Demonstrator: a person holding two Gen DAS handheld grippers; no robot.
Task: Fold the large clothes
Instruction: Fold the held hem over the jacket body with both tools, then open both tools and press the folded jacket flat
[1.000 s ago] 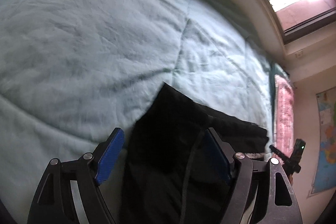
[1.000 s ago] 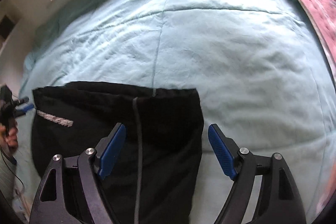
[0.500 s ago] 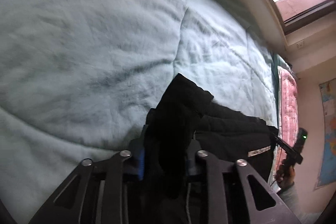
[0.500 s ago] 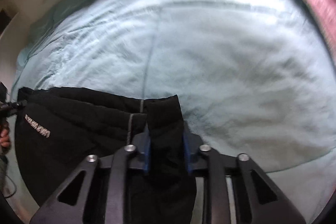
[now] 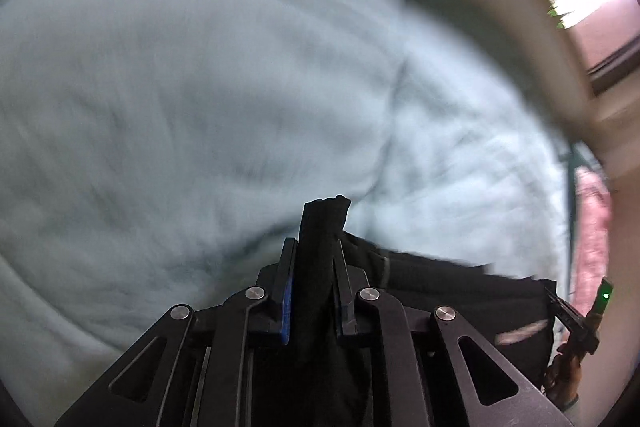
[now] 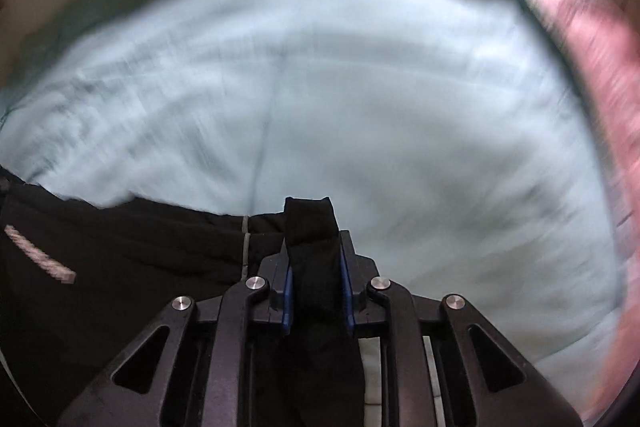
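Left wrist view. A second ago the left gripper (image 5: 313, 291) stood wide open over the black garment (image 5: 460, 291); now its jaws are closed on a bunched corner of the cloth, which stands up between the blue pads (image 5: 286, 307). Heavy blur suggests the lift has begun. The rest of the garment trails right across the pale green bed (image 5: 180, 99), toward the pink blanket (image 5: 592, 227) at the bed's right edge.

Right wrist view. The right gripper (image 6: 316, 291), open a second ago, is likewise clamped on the opposite corner of the garment (image 6: 120, 267), whose body lies left with a white label (image 6: 40, 255) showing. With both corners held, the fold-over is probably under way.
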